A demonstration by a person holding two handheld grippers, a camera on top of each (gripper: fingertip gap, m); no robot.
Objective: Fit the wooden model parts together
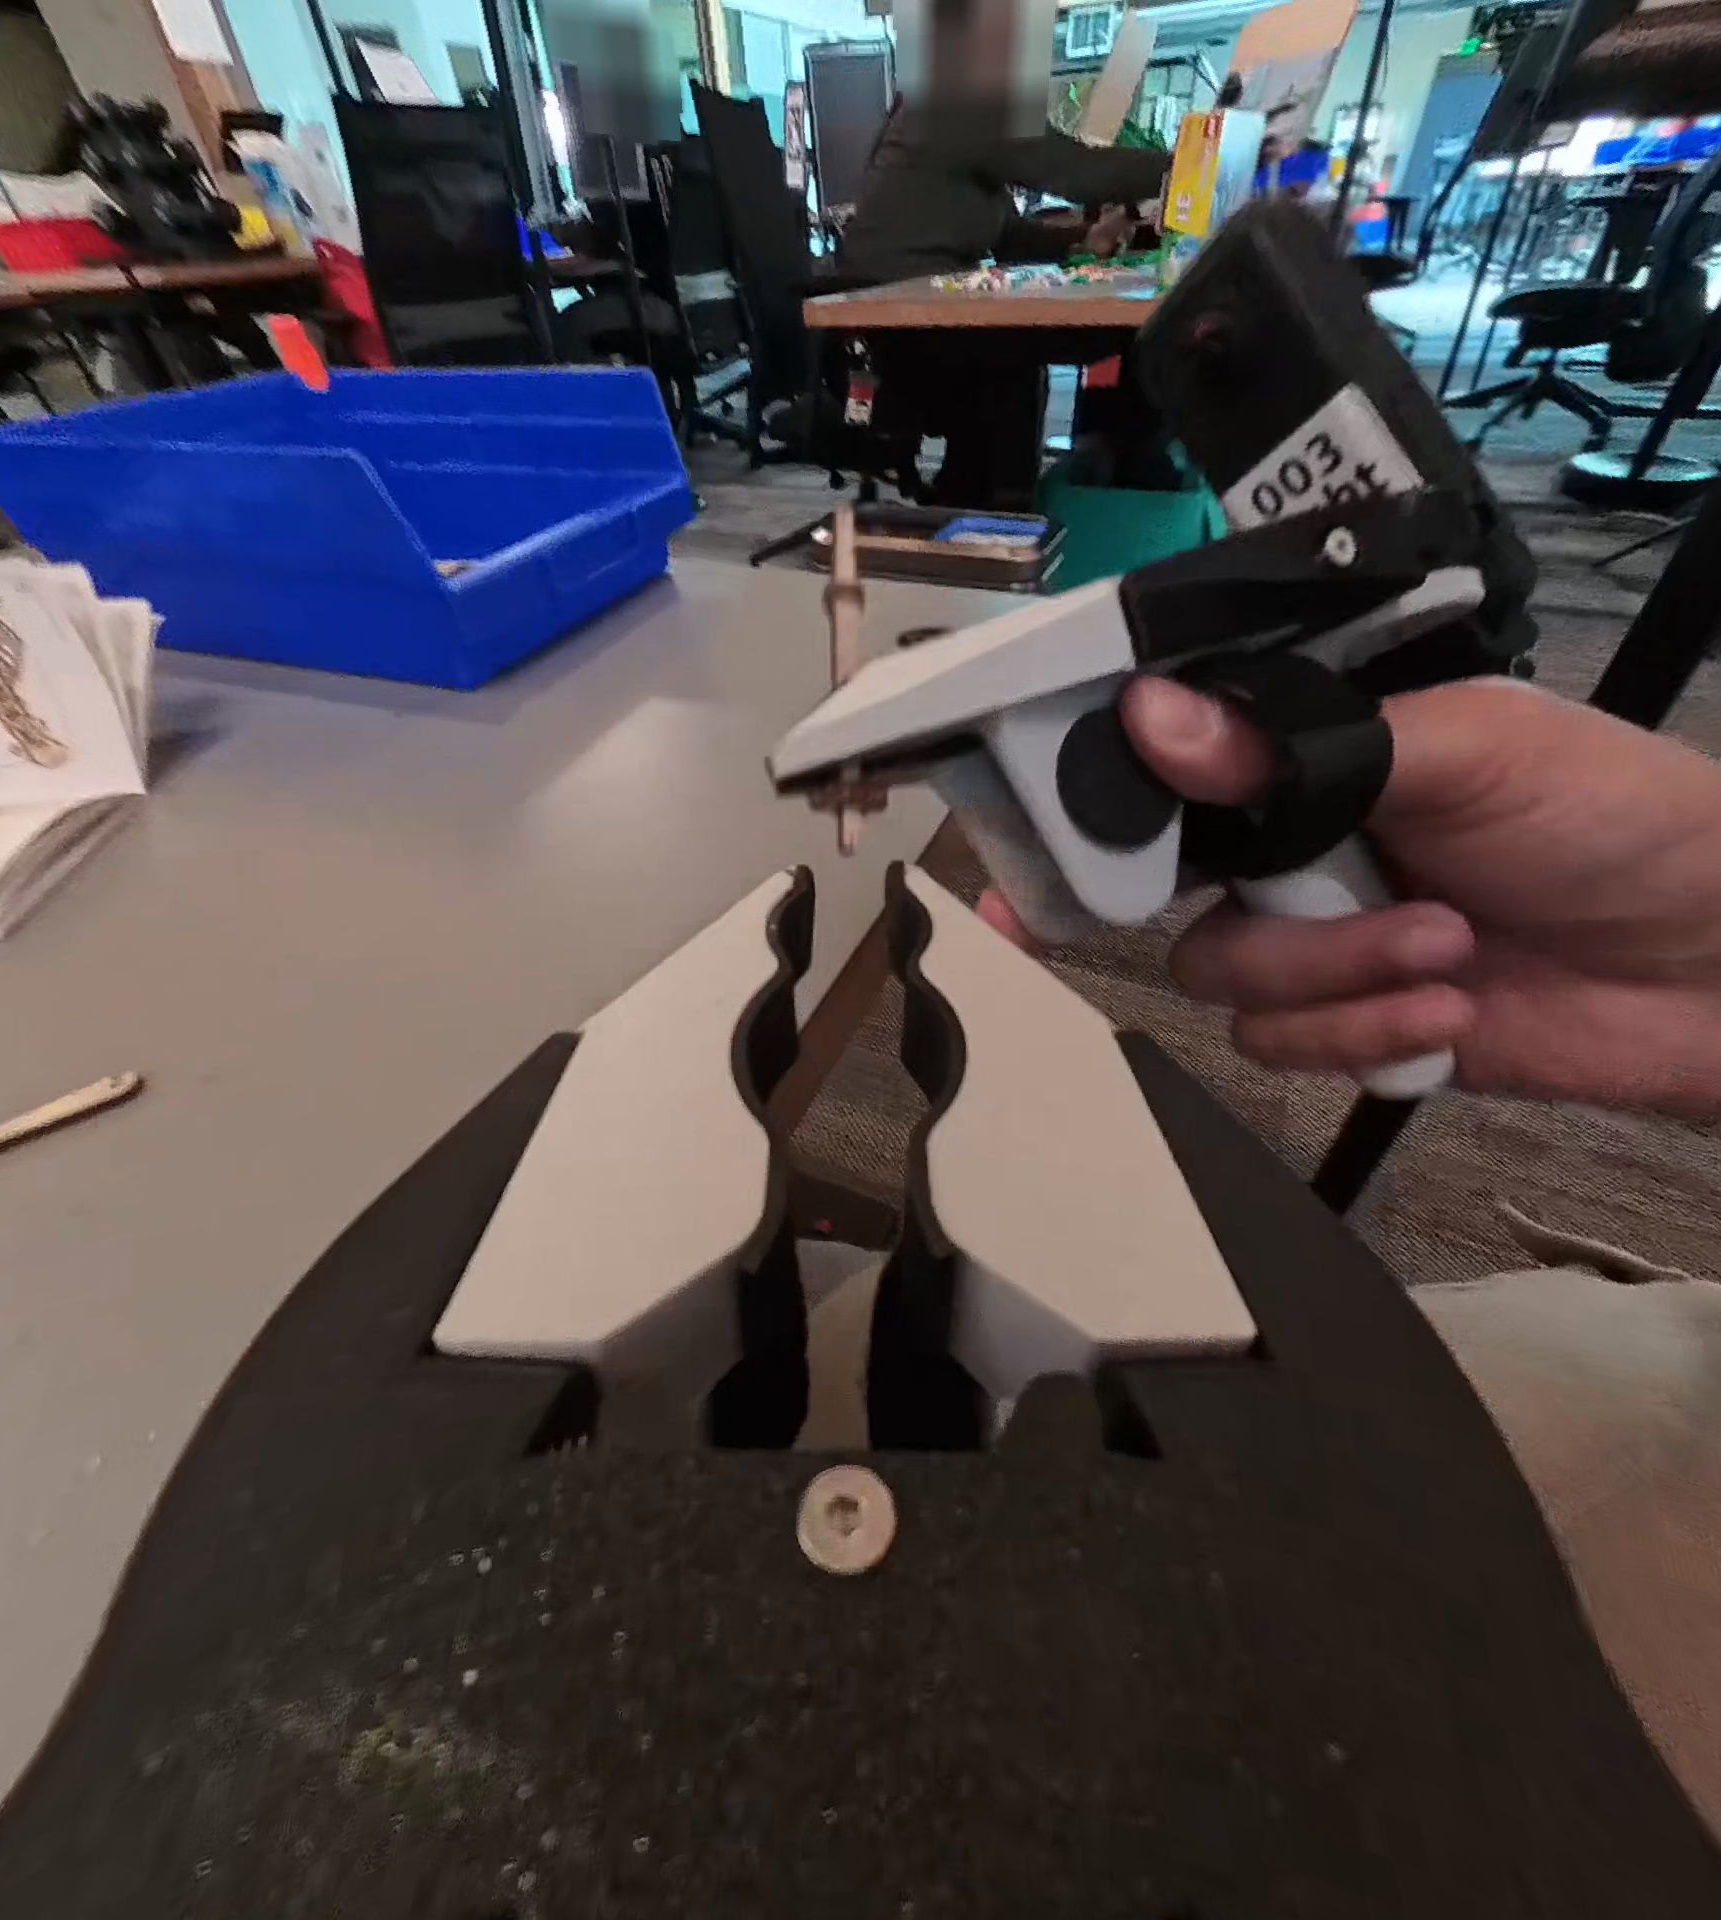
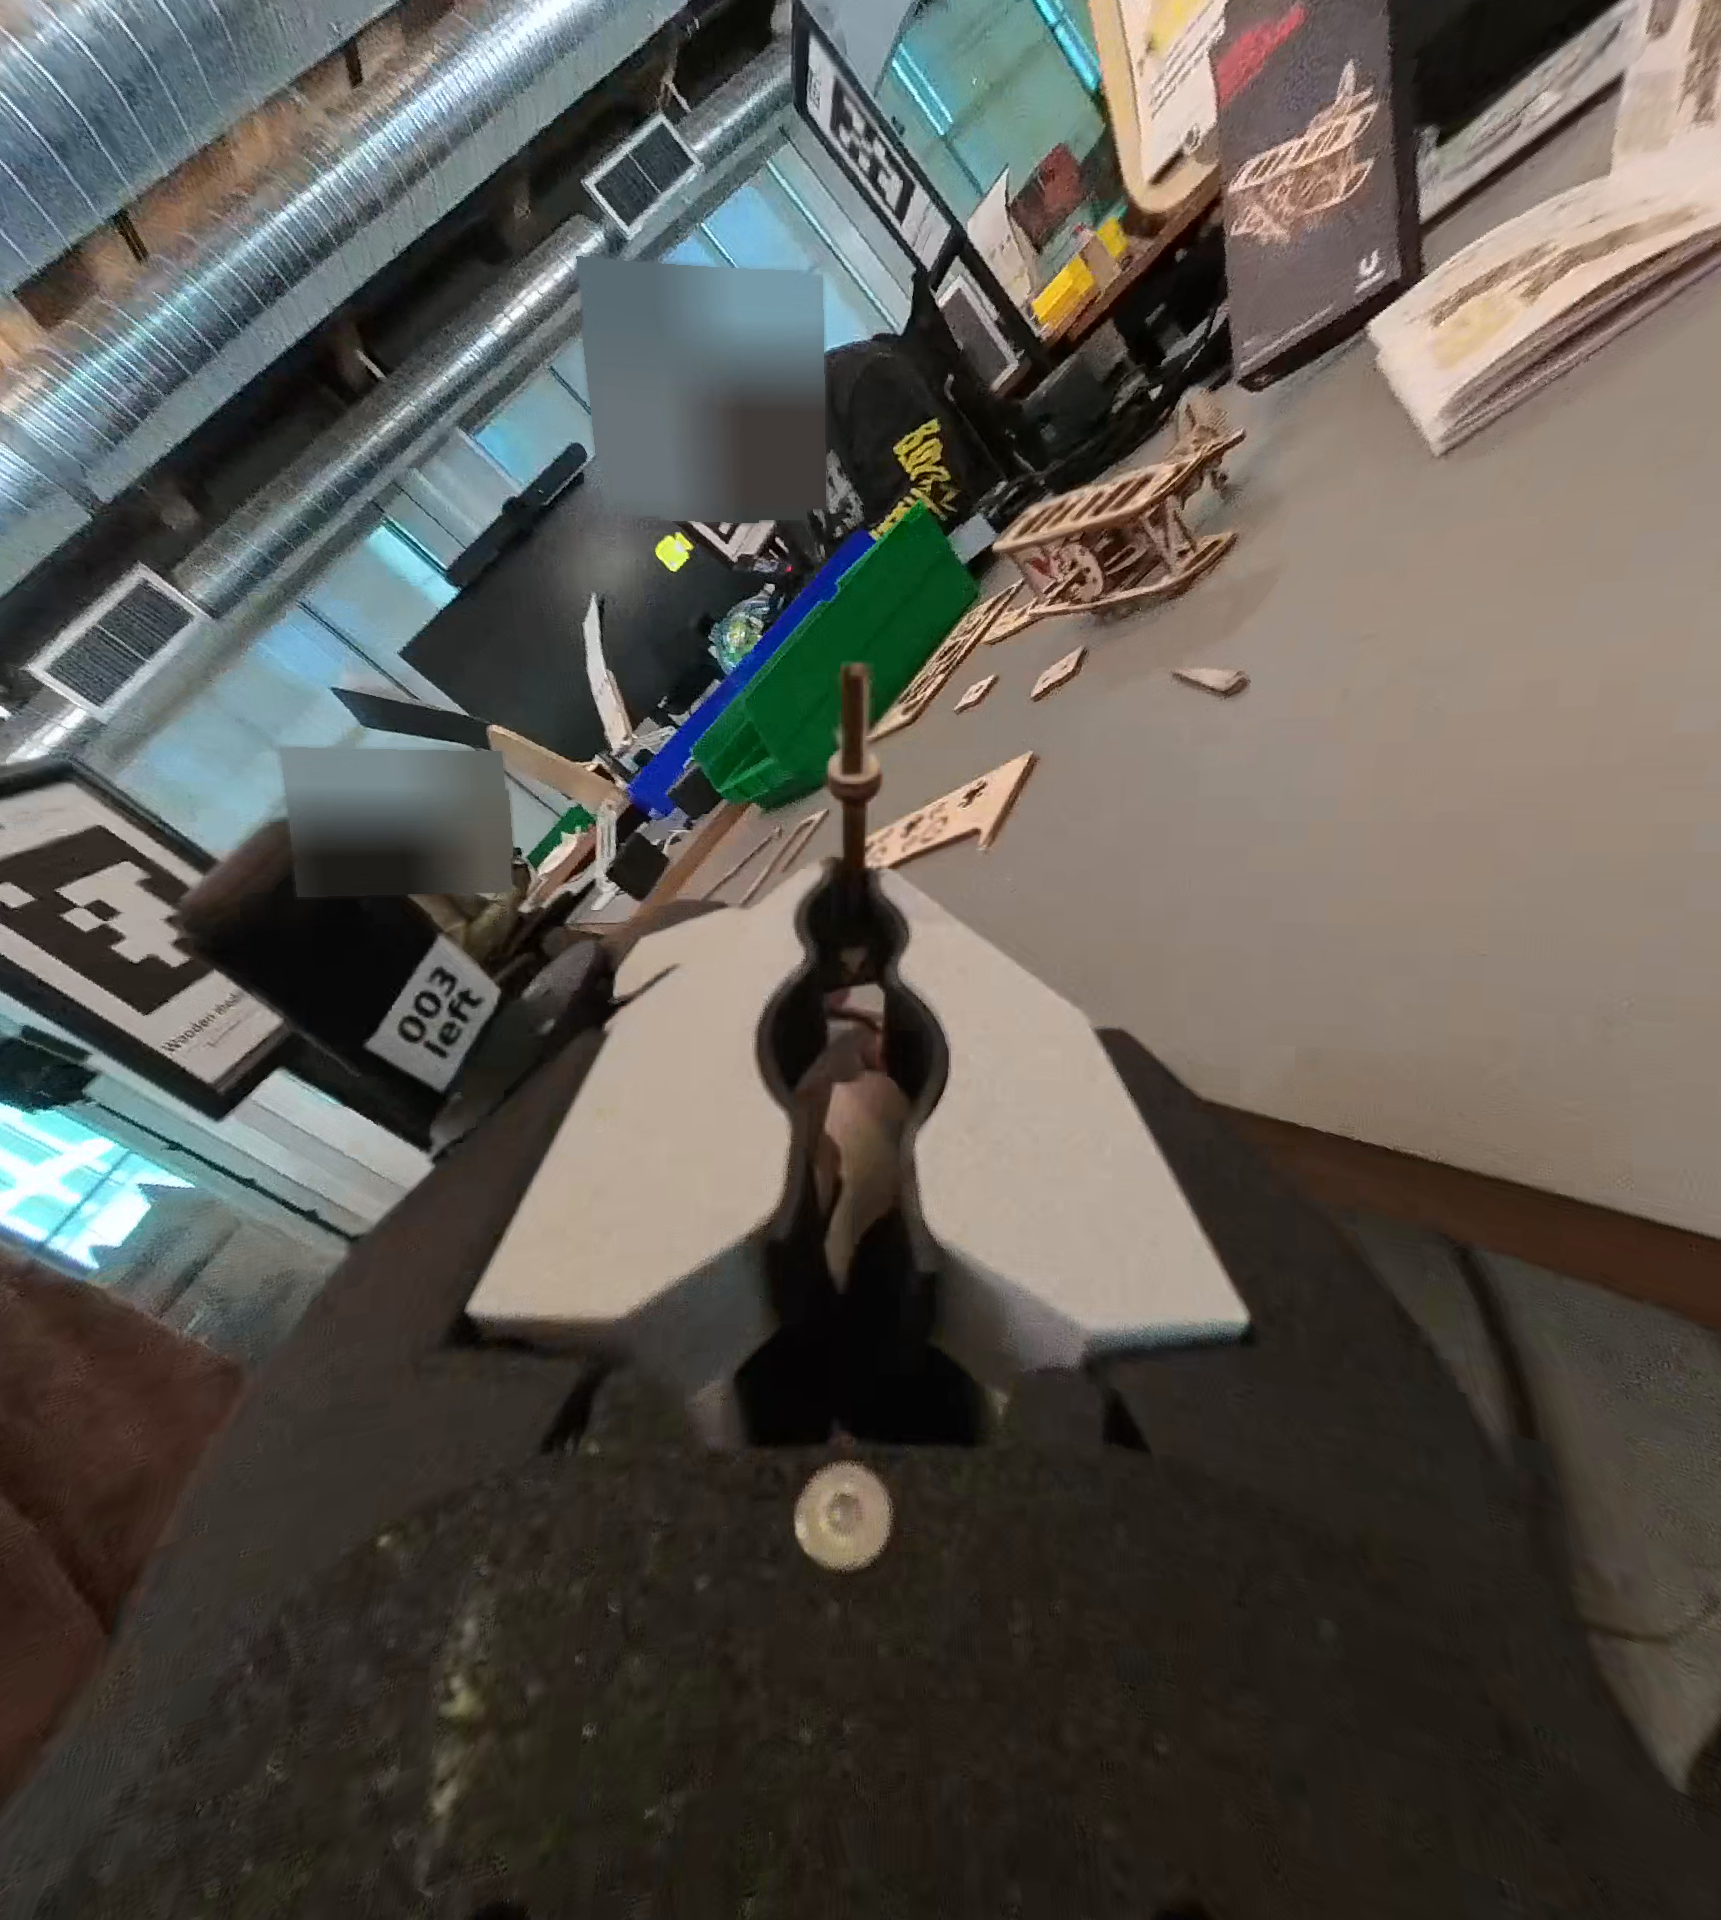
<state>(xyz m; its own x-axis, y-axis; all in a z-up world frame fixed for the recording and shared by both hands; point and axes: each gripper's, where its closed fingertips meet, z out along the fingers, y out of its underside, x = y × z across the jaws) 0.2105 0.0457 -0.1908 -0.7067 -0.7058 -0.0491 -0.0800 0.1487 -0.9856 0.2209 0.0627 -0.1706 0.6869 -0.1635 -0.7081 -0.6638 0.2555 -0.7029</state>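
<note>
At centre frame of the right wrist view, the right gripper (image 2: 851, 894) has its jaws clamped on a thin wooden axle (image 2: 852, 748) pointing upward, above the grey surface (image 2: 1407, 883). The left gripper (image 1: 851, 883) hangs empty below it, jaws slightly apart.

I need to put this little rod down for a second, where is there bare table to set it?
Bare grey table lies between the blue bin, the open booklet and a loose wooden stick. In the right wrist view, the near tabletop is bare; it is crowded around the wooden biplane model and scattered cut-out pieces.
</note>
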